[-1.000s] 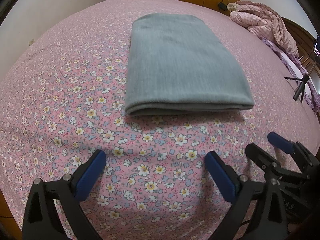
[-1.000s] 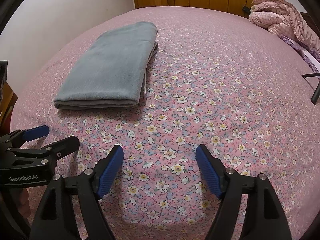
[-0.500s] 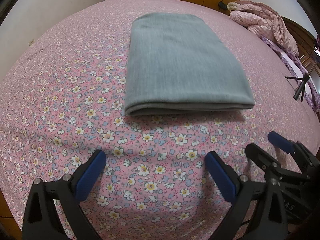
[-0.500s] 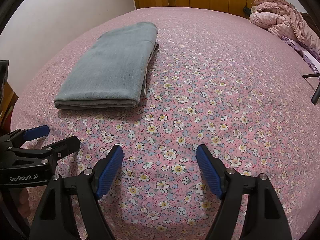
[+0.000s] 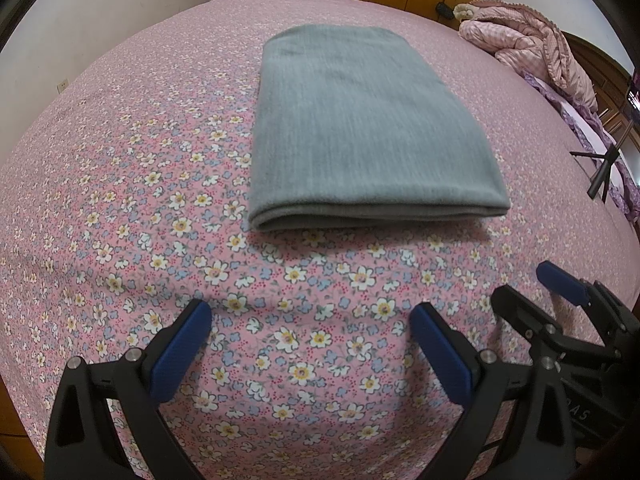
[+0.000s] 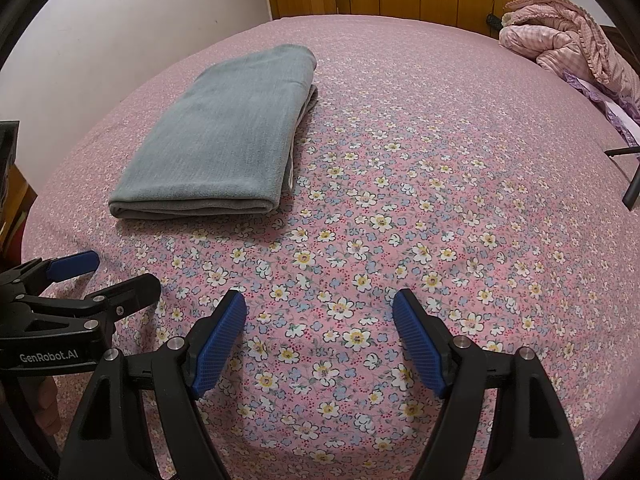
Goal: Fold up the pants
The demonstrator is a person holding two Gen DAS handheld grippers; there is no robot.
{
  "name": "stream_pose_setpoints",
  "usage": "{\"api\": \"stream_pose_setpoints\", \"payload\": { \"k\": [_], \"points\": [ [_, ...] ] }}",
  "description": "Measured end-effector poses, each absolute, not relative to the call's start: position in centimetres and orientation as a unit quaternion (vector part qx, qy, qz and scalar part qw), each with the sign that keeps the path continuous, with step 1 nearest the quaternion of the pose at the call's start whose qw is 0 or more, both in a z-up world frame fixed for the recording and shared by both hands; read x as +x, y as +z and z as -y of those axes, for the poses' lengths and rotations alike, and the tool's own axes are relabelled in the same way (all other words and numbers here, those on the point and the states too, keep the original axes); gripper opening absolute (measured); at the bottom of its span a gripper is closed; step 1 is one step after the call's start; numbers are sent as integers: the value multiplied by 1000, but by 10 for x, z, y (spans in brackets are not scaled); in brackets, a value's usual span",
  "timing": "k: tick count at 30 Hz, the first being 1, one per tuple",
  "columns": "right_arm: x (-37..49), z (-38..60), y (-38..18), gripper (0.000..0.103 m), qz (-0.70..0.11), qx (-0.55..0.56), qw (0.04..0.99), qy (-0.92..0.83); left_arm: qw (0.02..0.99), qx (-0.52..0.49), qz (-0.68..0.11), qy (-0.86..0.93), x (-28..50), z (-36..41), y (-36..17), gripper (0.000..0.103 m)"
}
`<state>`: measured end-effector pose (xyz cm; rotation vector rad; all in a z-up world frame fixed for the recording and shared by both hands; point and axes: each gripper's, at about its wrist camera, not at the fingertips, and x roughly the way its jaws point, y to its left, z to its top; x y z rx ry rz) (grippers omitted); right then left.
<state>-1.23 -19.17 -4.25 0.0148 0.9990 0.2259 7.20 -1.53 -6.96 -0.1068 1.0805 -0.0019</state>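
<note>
Nothing moves since a second ago: both claws hang motionless over the floral bed [image 5: 120, 184]. Left claw [image 5: 310, 344] gapes empty, folded grey pants [image 5: 360, 120] lying at its 12 o'clock; right claw [image 6: 320, 338], likewise spread and empty, has them at 11. Folding looks finished; withdrawing without snagging suits best.

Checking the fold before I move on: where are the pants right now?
The gray pants lie folded flat on the floral bedsheet, straight ahead of the open left gripper. In the right wrist view they sit up and left of the open right gripper, neither touching them.
</note>
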Motion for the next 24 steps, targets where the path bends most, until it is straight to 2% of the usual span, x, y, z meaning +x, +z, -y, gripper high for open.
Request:
{"api": "stream_pose_setpoints", "payload": {
  "k": [24],
  "points": [
    [-12, 191, -43, 79, -477, 8, 872, 108, 856, -49, -515, 0, 71, 16, -71, 102]
  ]
}}
